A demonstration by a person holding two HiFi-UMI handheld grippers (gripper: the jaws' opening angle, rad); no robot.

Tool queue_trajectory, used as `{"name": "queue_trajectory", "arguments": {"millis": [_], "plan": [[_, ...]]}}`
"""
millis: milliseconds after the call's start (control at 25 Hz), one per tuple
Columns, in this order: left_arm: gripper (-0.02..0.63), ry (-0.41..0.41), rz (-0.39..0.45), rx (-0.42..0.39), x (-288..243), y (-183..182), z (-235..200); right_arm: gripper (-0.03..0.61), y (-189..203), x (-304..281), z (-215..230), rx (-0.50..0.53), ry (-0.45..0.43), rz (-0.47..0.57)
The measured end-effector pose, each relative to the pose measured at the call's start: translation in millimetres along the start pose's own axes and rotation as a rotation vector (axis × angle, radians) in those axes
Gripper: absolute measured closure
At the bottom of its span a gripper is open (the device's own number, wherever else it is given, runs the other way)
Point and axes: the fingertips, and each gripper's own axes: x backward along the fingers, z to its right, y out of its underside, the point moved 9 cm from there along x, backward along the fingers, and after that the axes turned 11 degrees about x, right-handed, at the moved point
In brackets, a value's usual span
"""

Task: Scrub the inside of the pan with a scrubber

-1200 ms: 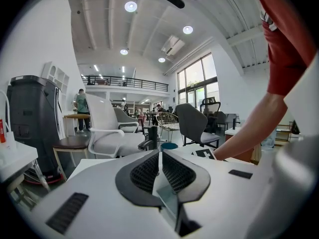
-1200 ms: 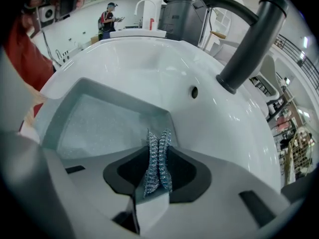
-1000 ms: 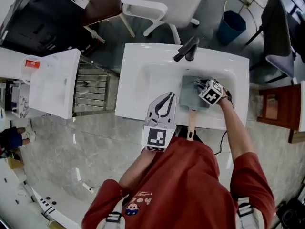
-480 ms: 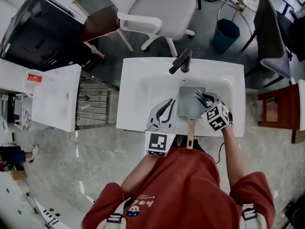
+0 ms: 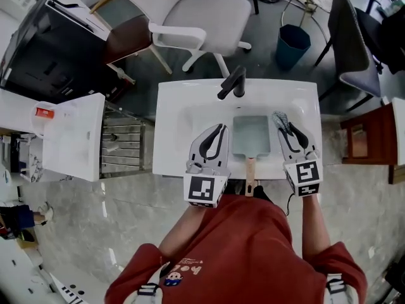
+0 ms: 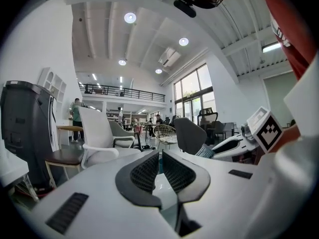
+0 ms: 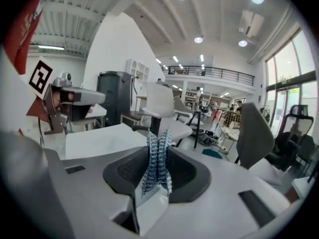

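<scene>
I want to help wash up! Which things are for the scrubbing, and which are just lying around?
For the job: pan, scrubber in the right gripper, sink, faucet.
Just around: white chair, blue bin, brown chair.

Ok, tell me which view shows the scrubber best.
The right gripper view: the scrubber sits centre, pinched between the fingers, mesh plain. The head view shows it small over the sink; the left gripper view, only a distant corner.

Above the pan [image 5: 251, 136] the way is open for me; only the faucet [image 5: 231, 83] stands behind it.
</scene>
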Motion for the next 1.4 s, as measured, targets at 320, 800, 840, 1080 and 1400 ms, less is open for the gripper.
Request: {"name": "queue_trajectory", "arguments": {"millis": [320, 800, 840, 1080, 1400], "plan": [[0.578, -0.024, 0.017, -0.006, 13.8, -25.9, 3.0, 0.449, -50.8, 53.9, 19.6, -0.095, 0.258, 0.233], [0.578, -0.063, 0.082, -0.033, 29.8, -49.0, -5.1, 0.445, -69.5, 67.0, 28.8, -0.102, 0.324, 0.300], [0.578, -0.066, 0.089, -0.035, 30.7, -50.1, -5.3, 0.445, -70.6, 66.8, 28.7, -0.098, 0.330, 0.305], [0.578, -0.080, 0.119, -0.047, 38.6, -52.9, -8.1, 0.446, -72.4, 62.9, 20.4, -0.107, 0.321, 0.323], [0.578, -0.099, 0.133, -0.053, 39.5, -53.3, -15.0, 0.445, -82.2, 56.4, 12.8, -0.104, 0.304, 0.370]]}}
